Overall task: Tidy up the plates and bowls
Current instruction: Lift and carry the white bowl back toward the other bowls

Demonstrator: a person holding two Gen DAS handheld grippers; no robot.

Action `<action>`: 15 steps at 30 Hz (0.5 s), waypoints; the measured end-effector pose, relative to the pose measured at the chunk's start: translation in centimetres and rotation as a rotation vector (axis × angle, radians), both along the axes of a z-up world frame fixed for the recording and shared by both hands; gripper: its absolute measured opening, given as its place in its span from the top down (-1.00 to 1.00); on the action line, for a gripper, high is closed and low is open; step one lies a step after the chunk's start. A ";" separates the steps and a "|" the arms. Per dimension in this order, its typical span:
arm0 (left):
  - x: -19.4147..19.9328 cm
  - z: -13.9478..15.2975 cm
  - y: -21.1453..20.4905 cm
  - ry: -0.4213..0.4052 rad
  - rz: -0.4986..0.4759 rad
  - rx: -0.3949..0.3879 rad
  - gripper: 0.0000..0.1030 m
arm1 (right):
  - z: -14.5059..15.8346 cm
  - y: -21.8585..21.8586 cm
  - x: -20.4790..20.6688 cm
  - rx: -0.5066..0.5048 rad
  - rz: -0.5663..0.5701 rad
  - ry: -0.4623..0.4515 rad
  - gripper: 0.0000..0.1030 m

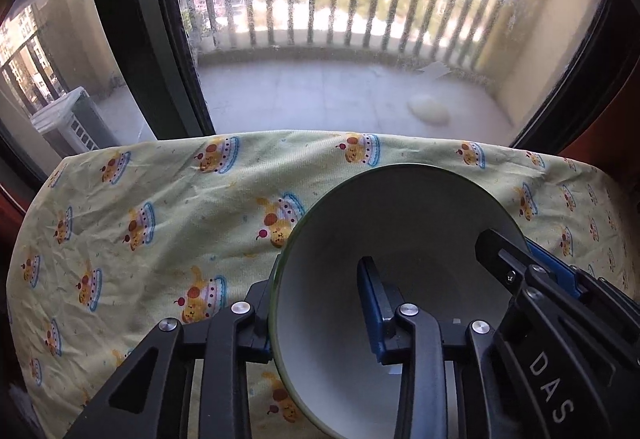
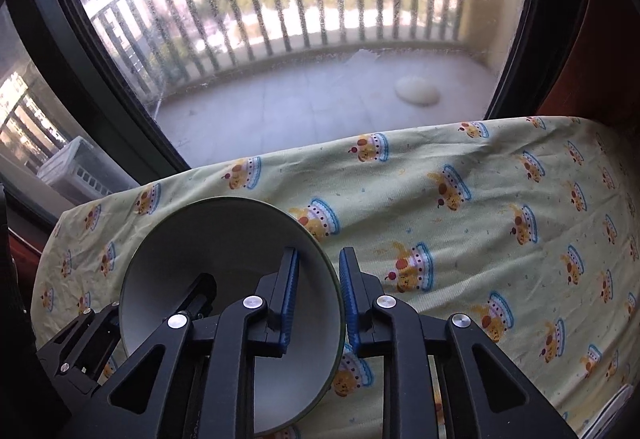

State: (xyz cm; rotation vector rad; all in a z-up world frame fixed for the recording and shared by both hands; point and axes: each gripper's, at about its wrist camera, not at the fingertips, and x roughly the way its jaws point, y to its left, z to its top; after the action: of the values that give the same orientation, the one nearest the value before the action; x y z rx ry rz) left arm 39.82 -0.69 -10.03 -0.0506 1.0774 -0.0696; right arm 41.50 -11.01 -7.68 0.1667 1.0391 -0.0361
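One white bowl with a green rim (image 1: 400, 239) is held above the patterned cloth between both grippers. My left gripper (image 1: 320, 303) is shut on the bowl's left rim, one finger inside (image 1: 370, 303), one outside. The right gripper's fingers (image 1: 516, 263) pinch the bowl's opposite rim in the left wrist view. In the right wrist view the same bowl (image 2: 208, 251) sits left of centre, and my right gripper (image 2: 320, 295) is shut on its right rim, with the left gripper's finger (image 2: 196, 299) showing inside the bowl.
A table covered with a yellow-green cloth with cartoon cakes (image 1: 160, 219) (image 2: 480, 239) stands against a large window (image 1: 340, 79) onto a railed balcony. A dark window frame post (image 1: 136, 19) rises at the left. The table's far edge lies just before the glass.
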 end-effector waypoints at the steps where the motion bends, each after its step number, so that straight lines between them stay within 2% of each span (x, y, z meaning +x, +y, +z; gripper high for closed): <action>1: 0.0 0.1 0.0 0.002 -0.003 0.000 0.35 | 0.0 0.0 0.0 -0.001 -0.001 0.002 0.54; 8: -0.9 1.3 0.0 -0.009 -0.009 0.000 0.35 | 1.1 0.3 -0.8 -0.014 0.007 0.013 0.56; 15: -2.4 4.3 0.1 -0.044 -0.002 -0.008 0.35 | 3.8 0.2 -2.1 -0.024 0.014 -0.015 0.56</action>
State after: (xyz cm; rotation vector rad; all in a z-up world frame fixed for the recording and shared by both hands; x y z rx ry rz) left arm 37.40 -0.64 -5.70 -0.0549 1.0328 -0.0763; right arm 39.43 -10.76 -3.83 0.1374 1.0240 -0.0346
